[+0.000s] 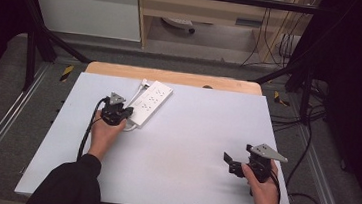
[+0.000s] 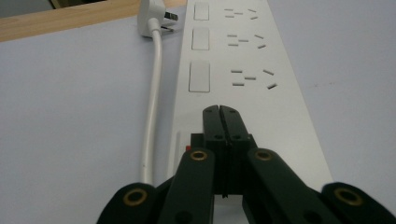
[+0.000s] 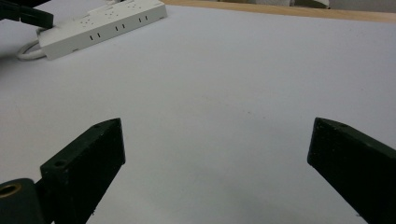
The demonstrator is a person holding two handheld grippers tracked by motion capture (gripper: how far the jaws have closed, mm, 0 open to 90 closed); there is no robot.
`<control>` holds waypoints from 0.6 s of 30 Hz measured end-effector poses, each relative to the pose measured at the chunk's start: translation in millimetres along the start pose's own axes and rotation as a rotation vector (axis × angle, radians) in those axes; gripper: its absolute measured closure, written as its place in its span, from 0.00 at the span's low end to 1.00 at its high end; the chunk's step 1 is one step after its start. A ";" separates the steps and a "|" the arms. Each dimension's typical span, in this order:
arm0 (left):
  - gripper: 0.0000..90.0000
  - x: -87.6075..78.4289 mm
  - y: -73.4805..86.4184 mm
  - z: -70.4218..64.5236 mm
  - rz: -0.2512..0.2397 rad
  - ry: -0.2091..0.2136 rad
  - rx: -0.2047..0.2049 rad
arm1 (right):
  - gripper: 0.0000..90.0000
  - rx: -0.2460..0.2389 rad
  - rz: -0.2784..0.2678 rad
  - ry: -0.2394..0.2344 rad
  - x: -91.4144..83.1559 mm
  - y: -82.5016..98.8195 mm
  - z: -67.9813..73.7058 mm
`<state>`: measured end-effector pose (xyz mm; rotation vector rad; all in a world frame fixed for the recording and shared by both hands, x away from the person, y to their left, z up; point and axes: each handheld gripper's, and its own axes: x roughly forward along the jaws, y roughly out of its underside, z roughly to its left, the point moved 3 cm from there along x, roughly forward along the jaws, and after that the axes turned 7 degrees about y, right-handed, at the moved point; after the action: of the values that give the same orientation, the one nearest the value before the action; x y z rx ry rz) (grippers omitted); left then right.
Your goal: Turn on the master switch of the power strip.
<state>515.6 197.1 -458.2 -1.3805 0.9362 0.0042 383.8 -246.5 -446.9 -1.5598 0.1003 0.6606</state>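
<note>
keep your closed left gripper [image 2: 219,110] square on the power strip [image 2: 243,70], pressing gently near its switch end, while your right gripper [image 3: 217,154] waits wide open.

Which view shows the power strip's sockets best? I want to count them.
The left gripper view: the power strip runs close under the camera, with three socket groups and switches sharp. Its near end is hidden by the shut left gripper. The high view shows the whole strip, but small. The right gripper view shows it far off, side-on.
</note>
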 end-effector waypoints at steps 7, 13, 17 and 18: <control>1.00 -0.8 -1.2 1.9 -0.012 0.010 -0.023 | 0.05 0.002 0.000 0.000 -0.3 0.0 -0.5; 1.00 -0.7 -1.5 1.5 -0.009 0.008 -0.017 | 0.05 0.000 0.000 0.000 -0.2 0.0 -0.2; 1.00 -0.7 -1.8 1.4 -0.007 0.009 -0.017 | 0.05 0.000 0.001 0.001 -0.1 0.0 -0.1; 1.00 -0.7 -2.0 1.2 -0.004 0.008 -0.015 | 0.05 -0.001 0.000 0.002 -0.3 0.0 -0.2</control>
<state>516.8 197.9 -456.2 -1.3977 0.9414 0.0024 383.6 -246.8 -446.8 -1.5617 0.1007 0.6593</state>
